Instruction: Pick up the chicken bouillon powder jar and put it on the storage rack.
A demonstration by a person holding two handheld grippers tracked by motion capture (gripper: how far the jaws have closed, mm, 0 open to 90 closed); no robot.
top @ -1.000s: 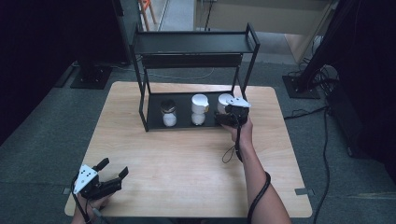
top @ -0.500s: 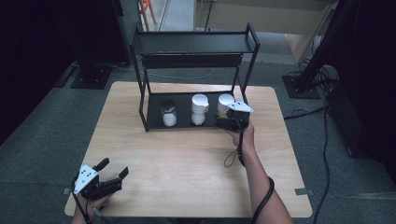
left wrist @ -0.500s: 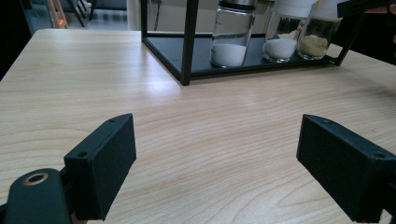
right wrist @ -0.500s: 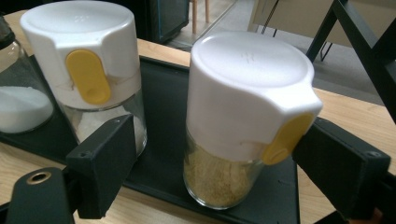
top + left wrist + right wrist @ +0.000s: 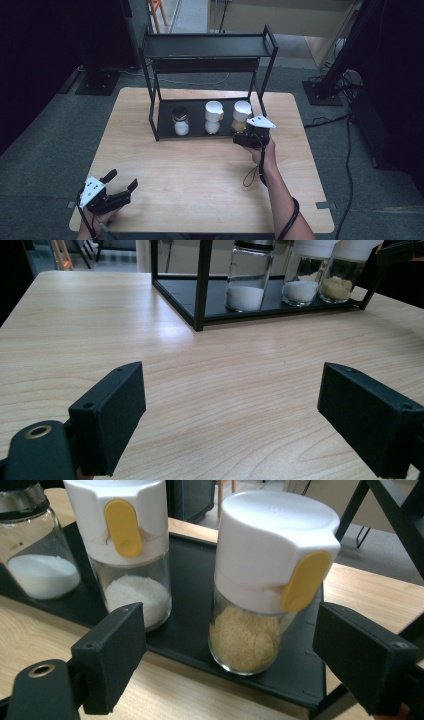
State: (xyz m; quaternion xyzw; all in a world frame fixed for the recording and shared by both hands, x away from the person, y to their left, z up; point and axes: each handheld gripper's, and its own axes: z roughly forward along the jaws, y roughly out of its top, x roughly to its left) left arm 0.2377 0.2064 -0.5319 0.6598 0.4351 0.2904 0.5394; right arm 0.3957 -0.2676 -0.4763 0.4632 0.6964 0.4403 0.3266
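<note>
Glass makes up the round jar (image 5: 255, 600) before your right claw (image 5: 230, 665), with a smooth white plastic cap, a yellow tab and coarse yellow grains inside; it stands on the black metal rack (image 5: 165, 120), at its right end, untouched between released jaws. No writing is legible. Your left claw (image 5: 121, 183) hangs released above the pale wood-grain surface (image 5: 200, 170), grey carpet around.

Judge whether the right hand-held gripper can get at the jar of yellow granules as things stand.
Probably yes. The right hand-held gripper is open and faces the jar of yellow granules at the shelf's open front edge, with nothing between them; the neighbouring white-filled jar stands clear.
</note>
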